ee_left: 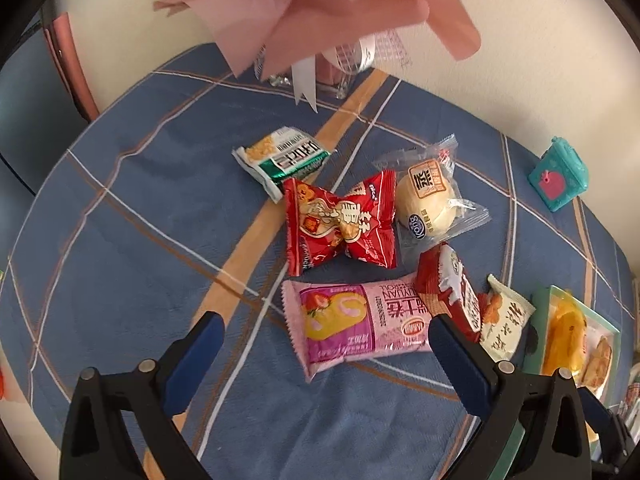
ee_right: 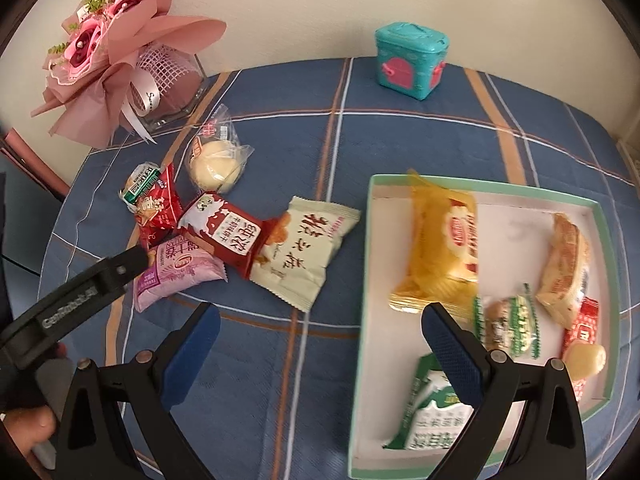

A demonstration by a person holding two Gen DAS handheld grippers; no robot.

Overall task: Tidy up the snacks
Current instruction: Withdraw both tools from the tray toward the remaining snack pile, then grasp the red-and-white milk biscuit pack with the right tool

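Covering the round table is a blue plaid cloth crossed by white and tan lines, set against a cream wall. At the back edge stands a pink paper bouquet in a glass vase, and a small teal box with a pink door sits well to the right of it.

A shallow tray with a mint-green rim lies to the right of the bouquet, nearer the camera. Inside it are a yellow packet, a green-and-white packet, and several smaller wrapped sweets.

Between the bouquet and the tray, loose snacks lie in a cluster on the cloth: a clear-wrapped bun, a green-and-white bar, a red twist-shaped packet, a pink roll-cake packet, a dark red packet and a cream packet touching it.

The left gripper hovers over the pink packet, jaws spread wide, holding nothing. The right gripper hangs over the tray's left rim, jaws likewise apart and empty.
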